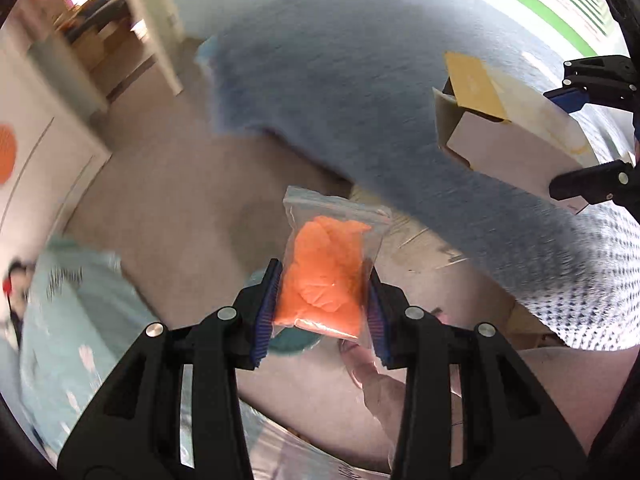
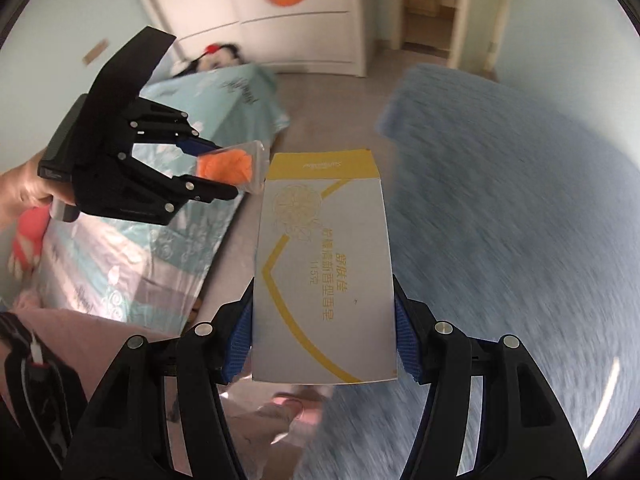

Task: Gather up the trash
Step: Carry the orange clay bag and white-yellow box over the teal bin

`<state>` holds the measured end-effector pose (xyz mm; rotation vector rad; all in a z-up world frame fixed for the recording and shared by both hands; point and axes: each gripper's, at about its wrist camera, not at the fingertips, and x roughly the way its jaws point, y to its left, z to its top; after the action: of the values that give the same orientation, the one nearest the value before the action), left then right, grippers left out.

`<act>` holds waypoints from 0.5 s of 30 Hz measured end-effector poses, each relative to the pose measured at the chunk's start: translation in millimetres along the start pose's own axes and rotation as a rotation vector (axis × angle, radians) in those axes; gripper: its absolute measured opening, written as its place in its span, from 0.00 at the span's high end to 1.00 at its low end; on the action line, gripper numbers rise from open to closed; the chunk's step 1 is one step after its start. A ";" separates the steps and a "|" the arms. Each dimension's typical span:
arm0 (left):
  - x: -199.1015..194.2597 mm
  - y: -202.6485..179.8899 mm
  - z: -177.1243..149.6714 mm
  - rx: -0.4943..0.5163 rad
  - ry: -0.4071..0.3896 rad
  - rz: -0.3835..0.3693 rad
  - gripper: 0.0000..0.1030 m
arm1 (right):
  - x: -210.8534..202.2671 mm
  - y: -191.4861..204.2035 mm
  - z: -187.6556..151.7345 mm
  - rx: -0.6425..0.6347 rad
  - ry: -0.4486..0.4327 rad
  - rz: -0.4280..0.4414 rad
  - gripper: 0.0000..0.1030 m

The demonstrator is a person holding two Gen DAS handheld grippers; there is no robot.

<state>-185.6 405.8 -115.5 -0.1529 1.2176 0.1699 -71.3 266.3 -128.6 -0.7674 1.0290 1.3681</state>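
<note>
A clear plastic bag with an orange lump inside is clamped between the blue pads of my left gripper, held up over the floor. The same bag shows in the right wrist view, in the left gripper at upper left. My right gripper is shut on a white and yellow soap box, its pads pressing both long sides. In the left wrist view that box hangs at the right between the right gripper's fingers.
A blue shaggy rug covers the floor to the right, blurred by motion. A bed with a light blue patterned sheet lies to the left, soft toys on it. White wardrobe doors and an open doorway stand beyond.
</note>
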 end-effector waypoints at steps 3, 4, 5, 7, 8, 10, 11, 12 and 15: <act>10.7 36.2 -20.4 -0.090 0.024 0.009 0.64 | 40.4 17.6 31.9 -0.035 0.041 0.044 0.41; 16.0 47.7 -28.7 -0.120 0.033 0.009 0.64 | 53.0 21.5 39.8 -0.042 0.057 0.052 0.41; 21.8 56.9 -34.2 -0.142 0.043 0.010 0.64 | 61.7 21.2 44.3 -0.047 0.069 0.061 0.41; 37.8 76.2 -47.9 -0.188 0.069 -0.003 0.64 | 88.5 31.2 55.2 -0.055 0.095 0.079 0.41; 46.0 81.7 -51.2 -0.204 0.077 -0.013 0.64 | 104.5 36.7 60.9 -0.065 0.108 0.082 0.41; 64.8 96.3 -63.5 -0.230 0.094 -0.022 0.64 | 132.3 49.1 68.5 -0.095 0.137 0.085 0.41; 76.4 101.9 -69.2 -0.242 0.112 -0.021 0.64 | 145.7 52.5 73.8 -0.101 0.156 0.091 0.41; 86.1 105.0 -74.6 -0.252 0.124 -0.024 0.64 | 156.9 55.5 74.4 -0.102 0.168 0.097 0.41; 108.6 120.5 -85.9 -0.273 0.149 -0.030 0.64 | 194.8 59.2 80.2 -0.111 0.212 0.105 0.41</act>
<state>-253.5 510.9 -249.8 -0.4276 1.3366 0.3034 -135.0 423.3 -267.0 -0.9680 1.1797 1.4656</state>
